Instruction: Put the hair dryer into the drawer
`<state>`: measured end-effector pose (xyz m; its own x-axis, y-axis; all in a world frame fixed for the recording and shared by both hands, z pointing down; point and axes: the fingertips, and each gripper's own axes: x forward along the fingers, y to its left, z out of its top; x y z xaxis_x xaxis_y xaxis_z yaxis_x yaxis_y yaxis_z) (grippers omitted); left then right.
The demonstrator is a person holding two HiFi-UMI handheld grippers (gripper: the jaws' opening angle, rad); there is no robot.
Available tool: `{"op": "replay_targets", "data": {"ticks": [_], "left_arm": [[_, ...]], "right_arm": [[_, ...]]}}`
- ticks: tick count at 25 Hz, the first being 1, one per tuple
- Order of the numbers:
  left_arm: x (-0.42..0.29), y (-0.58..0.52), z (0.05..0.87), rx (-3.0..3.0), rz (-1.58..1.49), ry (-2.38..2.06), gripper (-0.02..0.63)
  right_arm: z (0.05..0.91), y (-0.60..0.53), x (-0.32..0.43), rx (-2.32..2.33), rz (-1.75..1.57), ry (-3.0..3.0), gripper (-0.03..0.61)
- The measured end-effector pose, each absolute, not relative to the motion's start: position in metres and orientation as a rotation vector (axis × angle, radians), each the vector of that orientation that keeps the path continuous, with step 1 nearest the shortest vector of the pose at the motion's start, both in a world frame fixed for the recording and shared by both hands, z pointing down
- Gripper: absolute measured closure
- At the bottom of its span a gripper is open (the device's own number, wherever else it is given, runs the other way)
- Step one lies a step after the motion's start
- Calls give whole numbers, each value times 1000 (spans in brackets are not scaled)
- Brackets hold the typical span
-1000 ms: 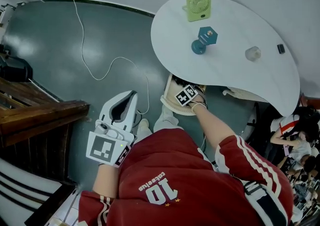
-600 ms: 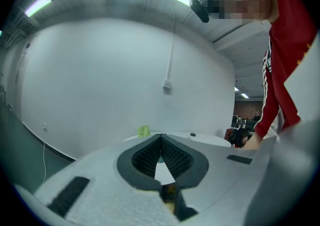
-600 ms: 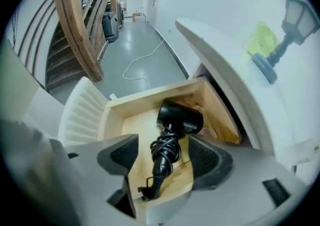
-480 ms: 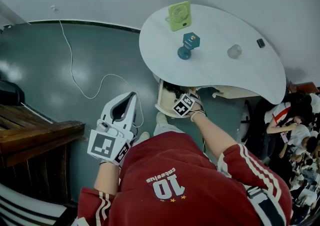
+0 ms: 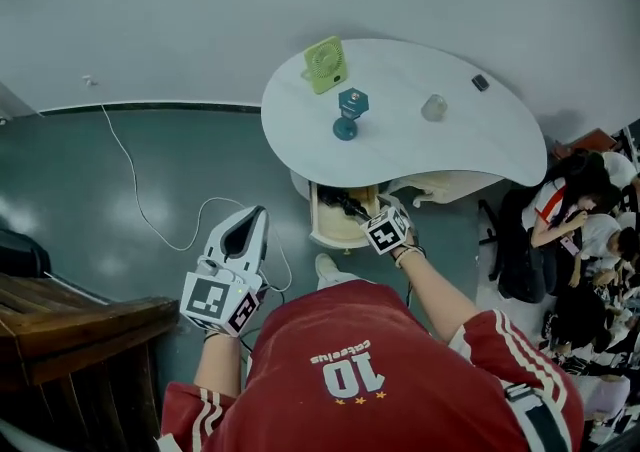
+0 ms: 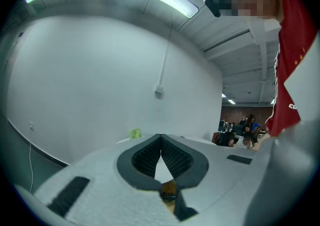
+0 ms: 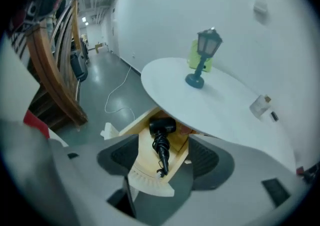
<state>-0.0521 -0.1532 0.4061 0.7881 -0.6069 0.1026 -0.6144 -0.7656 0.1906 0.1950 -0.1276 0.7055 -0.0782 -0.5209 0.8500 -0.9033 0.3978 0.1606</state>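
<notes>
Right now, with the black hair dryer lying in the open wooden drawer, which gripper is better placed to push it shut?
Right. The right gripper, jaws apart, is right before the pale wooden drawer holding the black hair dryer. The left gripper, shut, hangs over the floor, well aside.

White rounded worktop (image 5: 400, 145): green fan (image 5: 324, 64) at far left edge; teal lantern lamp (image 5: 349, 112) just beside it, toward centre; translucent cup (image 5: 433, 107) mid-right; small black item (image 5: 481, 83) near far right edge. White cable (image 5: 135, 195) on floor.

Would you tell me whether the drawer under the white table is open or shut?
Open: the drawer juts out from under the table, and the hair dryer lies inside it.
</notes>
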Motion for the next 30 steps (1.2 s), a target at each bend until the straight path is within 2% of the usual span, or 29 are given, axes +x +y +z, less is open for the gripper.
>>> {"op": "replay_targets", "data": {"ticks": [5,14,25,30], "left_arm": [[-54,-145,388,2830,42,-864,614],[-54,-121,343,2936,-48,-718,614],[-61,-84,269,3000,-250,-612,614],[-60,-69,242,3016,-371,-576,614]], "right_arm": [[622,-122,187,1493,551,-1818,264],[478,-77,175,1792,407,-1948,272],[297,7,163,2130,53,-2006,277],[240,37,144,2202,-98,-2046,392]]}}
